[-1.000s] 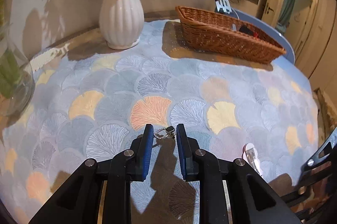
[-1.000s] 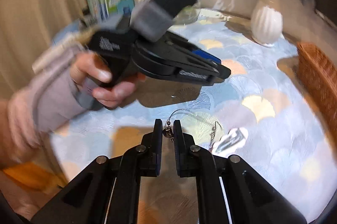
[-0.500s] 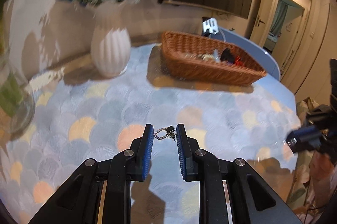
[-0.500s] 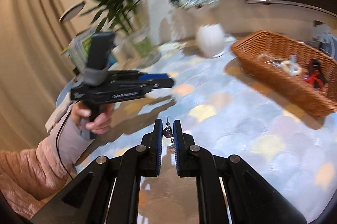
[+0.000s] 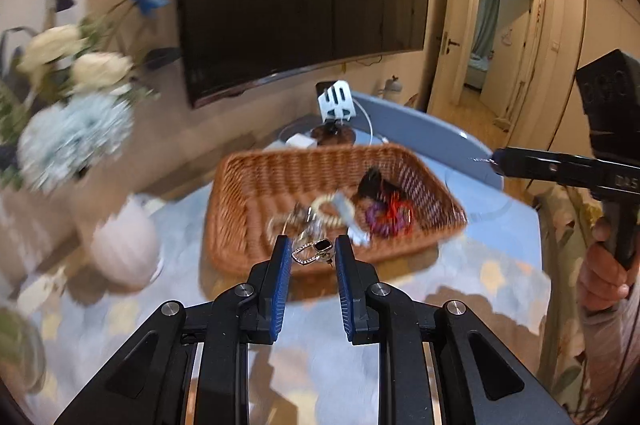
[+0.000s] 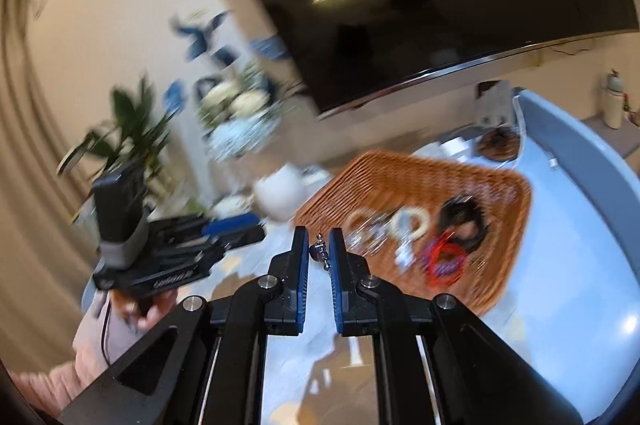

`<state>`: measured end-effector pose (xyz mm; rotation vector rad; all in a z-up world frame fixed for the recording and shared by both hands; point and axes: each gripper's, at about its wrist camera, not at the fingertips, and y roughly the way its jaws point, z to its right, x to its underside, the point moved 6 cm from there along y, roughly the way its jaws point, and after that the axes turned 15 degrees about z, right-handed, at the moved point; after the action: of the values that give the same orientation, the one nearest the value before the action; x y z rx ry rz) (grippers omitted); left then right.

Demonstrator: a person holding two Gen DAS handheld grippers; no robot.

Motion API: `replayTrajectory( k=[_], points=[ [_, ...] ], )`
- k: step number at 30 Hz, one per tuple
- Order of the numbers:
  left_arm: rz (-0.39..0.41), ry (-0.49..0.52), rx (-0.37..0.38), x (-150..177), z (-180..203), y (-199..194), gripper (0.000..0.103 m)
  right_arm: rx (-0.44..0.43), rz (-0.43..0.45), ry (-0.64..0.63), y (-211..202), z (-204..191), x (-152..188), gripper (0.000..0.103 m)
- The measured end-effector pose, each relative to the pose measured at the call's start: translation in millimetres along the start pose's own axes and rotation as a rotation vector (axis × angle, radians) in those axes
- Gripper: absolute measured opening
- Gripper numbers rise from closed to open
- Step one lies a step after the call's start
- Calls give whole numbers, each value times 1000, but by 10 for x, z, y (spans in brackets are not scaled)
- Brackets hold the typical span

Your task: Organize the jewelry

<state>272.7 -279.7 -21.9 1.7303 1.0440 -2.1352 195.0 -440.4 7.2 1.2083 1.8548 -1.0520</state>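
Two grippers: both up off the table a second ago, now swung toward the wicker basket (image 5: 256,185).
left gripper (image 5: 309,252): nearly closed, pinching a black-stone earring (image 5: 316,250), right at the basket's near rim.
right gripper (image 6: 319,247): almost fully closed on a small beaded earring (image 6: 320,252), beside the basket (image 6: 400,177).
meaning: probably just the drop left.

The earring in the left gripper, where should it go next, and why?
Probably forward a little, over the wicker basket, and only then let go. The left gripper is shut on the earring near the basket's front rim, and other jewelry already lies inside.
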Motion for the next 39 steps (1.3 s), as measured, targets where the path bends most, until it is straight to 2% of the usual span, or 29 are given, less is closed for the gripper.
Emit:
replayTrajectory(
  k=[7,15,19,23,26,27,28,29,30,34,39],
  points=[
    [-55,-46,-20,-75,-175,694,22,75,-21,97,579,621,-156,11],
    [-105,-152,-38,84,-496,1222,22,112,-77,91,1290,888,-51,11],
    [-115,-181,-44,180,-515,1366,22,142,-73,34,1412,948,-11,11],
    [-113,-218,-55,184,-606,1450,22,154,-81,30,1457,1010,29,11],
    [-111,-232,-62,178,-640,1447,24,163,-72,25,1455,1030,16,14],
    [-112,-250,-48,178,-641,1437,31,155,-66,27,1441,1017,5,16],
    [-115,-276,-28,175,-640,1418,37,143,-68,31,1432,1001,0,23],
    [-112,-295,-17,165,-645,1395,51,132,-69,37,1421,985,-3,33],
    [-98,-304,-17,142,-646,1358,57,123,-63,43,1394,959,-7,35],
    [-50,-304,-12,23,-590,1057,57,124,-70,43,1279,849,-8,36],
    [16,-269,-32,-126,-416,536,58,99,-46,54,903,512,-51,38]
  ],
)
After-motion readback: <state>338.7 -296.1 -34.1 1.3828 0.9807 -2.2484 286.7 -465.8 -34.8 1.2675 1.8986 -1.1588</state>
